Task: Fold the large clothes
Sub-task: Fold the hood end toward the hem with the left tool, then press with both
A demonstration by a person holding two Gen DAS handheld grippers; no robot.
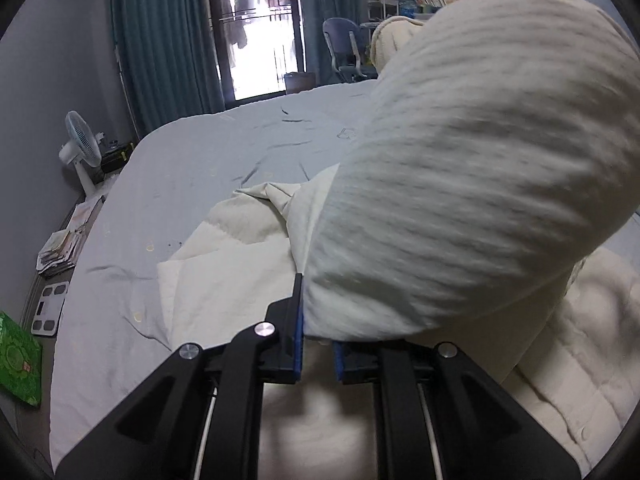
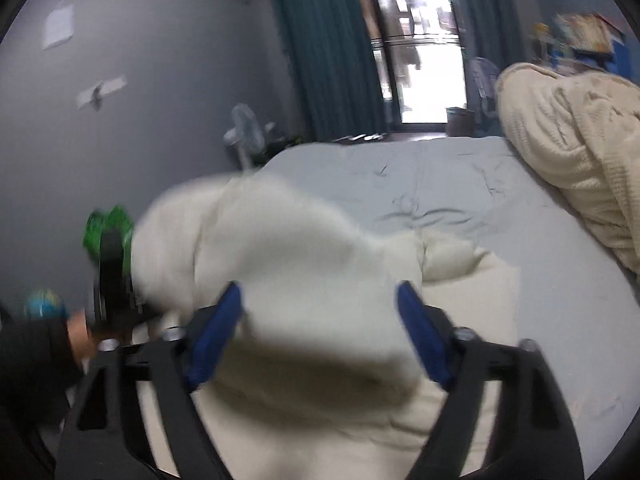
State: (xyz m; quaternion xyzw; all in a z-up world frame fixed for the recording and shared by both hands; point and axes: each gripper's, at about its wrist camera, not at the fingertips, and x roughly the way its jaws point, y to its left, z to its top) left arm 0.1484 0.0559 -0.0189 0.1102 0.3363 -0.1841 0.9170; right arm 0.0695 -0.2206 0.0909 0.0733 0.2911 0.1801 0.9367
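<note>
A large cream quilted garment (image 1: 460, 168) lies on the pale grey bed (image 1: 192, 168). One ribbed part of it is lifted and bulges across the right of the left wrist view. My left gripper (image 1: 318, 320) is shut on an edge of that lifted fabric, and its right fingertip is hidden under the cloth. In the right wrist view the same garment (image 2: 288, 264) is blurred. My right gripper (image 2: 320, 288) stands open above it, and its blue pads (image 2: 218, 332) do not press on the cloth. A hand in a dark sleeve holds the left gripper (image 2: 114, 280) at the left edge.
A heap of cream blanket (image 2: 580, 152) sits at the bed's far right. Left of the bed, on the floor, are a white fan (image 1: 82, 140), stacked papers (image 1: 60, 248), a bathroom scale (image 1: 50, 308) and a green box (image 1: 18, 356). A chair (image 1: 346, 48) stands by the window.
</note>
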